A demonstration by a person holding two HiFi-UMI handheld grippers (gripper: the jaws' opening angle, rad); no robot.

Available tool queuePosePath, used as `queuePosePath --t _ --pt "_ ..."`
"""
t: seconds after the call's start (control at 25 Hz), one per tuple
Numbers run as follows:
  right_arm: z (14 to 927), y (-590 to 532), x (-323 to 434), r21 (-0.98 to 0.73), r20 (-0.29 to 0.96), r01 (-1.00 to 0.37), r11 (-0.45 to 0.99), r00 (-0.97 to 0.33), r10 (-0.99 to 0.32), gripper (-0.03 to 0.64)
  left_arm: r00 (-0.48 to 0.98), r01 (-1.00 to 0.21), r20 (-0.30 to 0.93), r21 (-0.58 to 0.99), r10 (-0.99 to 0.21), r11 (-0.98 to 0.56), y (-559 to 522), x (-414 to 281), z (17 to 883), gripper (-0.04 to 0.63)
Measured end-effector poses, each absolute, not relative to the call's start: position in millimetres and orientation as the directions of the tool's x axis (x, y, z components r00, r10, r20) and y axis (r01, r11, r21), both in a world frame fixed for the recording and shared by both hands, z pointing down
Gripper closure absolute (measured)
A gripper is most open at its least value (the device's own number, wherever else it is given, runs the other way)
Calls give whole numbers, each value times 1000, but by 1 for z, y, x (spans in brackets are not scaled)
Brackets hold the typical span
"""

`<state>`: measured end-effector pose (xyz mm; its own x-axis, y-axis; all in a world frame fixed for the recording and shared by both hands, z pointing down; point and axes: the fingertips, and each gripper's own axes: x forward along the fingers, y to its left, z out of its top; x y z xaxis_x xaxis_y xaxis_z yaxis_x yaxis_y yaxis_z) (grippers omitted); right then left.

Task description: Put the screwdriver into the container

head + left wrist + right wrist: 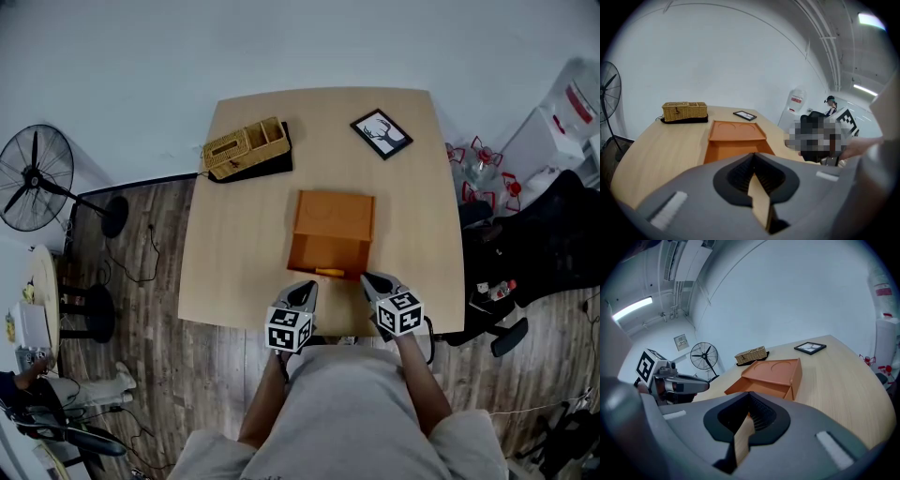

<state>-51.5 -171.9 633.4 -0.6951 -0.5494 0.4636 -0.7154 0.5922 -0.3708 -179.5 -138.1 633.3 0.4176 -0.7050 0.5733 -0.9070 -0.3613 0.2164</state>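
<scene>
Left gripper (304,290), right gripper (373,280): jaws pressed together, empty, just before container (334,214); shoving its open drawer (323,254) risks skidding container.

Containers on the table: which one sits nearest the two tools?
The orange box, right in front of the left tool and right tool; the wicker basket stands far back on the left.

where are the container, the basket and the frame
container (335,214), head view, middle of its orange top
basket (246,145), head view, its woven top
frame (382,133), head view, centre of the picture
</scene>
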Motion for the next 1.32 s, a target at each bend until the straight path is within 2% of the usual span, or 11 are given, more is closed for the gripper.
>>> queuePosePath --t 1.32 --pt "637 -161 -52 -352 474 -695 626 -710 -521 617 386 -921 592 203 -708 -332 -130 -180 637 540"
